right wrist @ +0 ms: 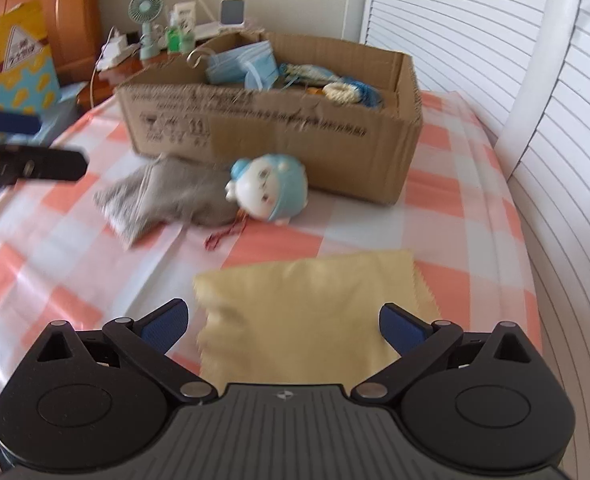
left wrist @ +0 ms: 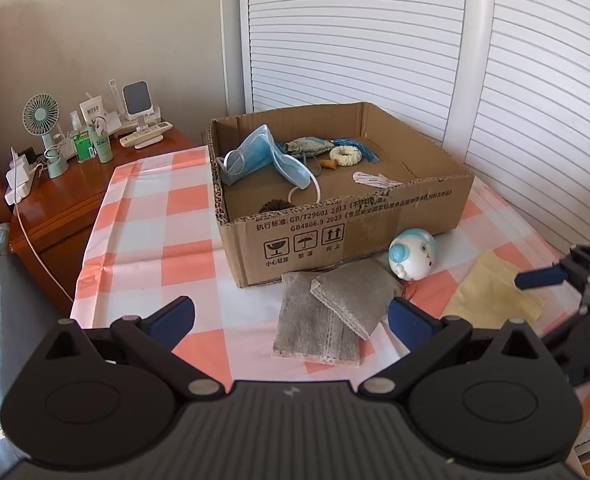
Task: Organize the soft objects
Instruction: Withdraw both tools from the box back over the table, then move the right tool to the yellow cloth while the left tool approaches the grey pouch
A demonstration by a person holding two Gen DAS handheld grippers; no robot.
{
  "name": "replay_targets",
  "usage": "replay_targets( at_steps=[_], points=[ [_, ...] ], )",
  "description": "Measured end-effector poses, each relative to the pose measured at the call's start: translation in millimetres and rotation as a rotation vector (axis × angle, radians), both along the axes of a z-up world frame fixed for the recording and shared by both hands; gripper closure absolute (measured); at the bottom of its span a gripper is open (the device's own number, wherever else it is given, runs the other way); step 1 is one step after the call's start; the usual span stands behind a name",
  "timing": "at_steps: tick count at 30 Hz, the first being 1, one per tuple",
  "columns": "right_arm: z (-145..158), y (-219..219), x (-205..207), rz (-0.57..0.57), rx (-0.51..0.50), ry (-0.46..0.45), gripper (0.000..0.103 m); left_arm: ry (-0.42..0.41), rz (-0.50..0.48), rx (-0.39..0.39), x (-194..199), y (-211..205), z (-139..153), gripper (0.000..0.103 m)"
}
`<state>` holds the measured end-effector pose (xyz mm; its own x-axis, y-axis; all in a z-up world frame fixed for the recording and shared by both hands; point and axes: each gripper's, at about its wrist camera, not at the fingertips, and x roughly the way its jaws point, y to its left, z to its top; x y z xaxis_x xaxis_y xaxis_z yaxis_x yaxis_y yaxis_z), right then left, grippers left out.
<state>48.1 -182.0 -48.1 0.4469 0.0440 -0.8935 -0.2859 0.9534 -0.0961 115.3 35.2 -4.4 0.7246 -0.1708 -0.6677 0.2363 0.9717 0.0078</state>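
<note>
Gathering the loose soft things into the open brown cardboard box (left wrist: 335, 216) appears to be the step in hand: blue face masks (left wrist: 263, 156), a cream knitted ring (left wrist: 345, 156) and small cloth pieces already lie inside it, while three items wait on the orange-and-white checked tablecloth (left wrist: 143, 240) in front.

Farthest left of these, a pile of grey non-woven fabric pouches (left wrist: 327, 312) rests against the near wall of the box. The left gripper (left wrist: 291, 320) hangs just above the cloth on the near side of that pile, pointing toward the box, its blue-padded tongs spread wide with nothing between them.

Just right of the pouches, a round white-and-blue plush toy (left wrist: 413, 254) lies touching the box's near wall, its red string (right wrist: 225, 236) trailing toward the near edge.

Farther right and nearer, a flat pale-yellow cloth with pinked edges (right wrist: 311, 312) is spread on the tablecloth. The right gripper (right wrist: 283, 326) is low over its near part, aimed along the cloth toward the box, tongs apart and straddling the fabric without clamping it. That view is blurred, so I cannot tell whether the pads touch the cloth.

The next move likely calls for the right gripper to dip, pinch a fold of this thin sheet and carry it into the box; lying so flat, it may need bunching to catch.
</note>
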Motion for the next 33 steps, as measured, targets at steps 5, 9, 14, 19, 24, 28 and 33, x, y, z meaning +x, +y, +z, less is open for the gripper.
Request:
replay_targets(
  at_steps=[5,9,14,19,24,28,33],
  points=[
    [-9,2,-6,0.015,-0.018,-0.010,0.000,0.013,-0.004,0.001,2,-2,-3,0.001],
    [-10,-8,5,-0.016,-0.060,-0.040,0.000,0.025,-0.017,0.009,4,-6,-6,0.001],
    [-13,-28,16,-0.089,-0.019,-0.039,0.000,0.046,-0.031,0.020,8,-10,-12,0.001],
    [-15,-29,9,-0.086,-0.015,-0.077,0.000,0.090,-0.055,0.046,17,-14,-26,0.001],
    [-16,-28,10,-0.090,-0.013,-0.077,0.000,0.143,-0.091,0.047,28,-18,-45,0.001],
    [-16,-28,10,-0.089,-0.014,-0.079,0.000,0.174,-0.124,0.066,36,-21,-59,0.001],
    [-16,-28,10,-0.089,-0.014,-0.080,0.000,0.191,-0.142,0.031,45,-16,-67,0.000]
  ],
)
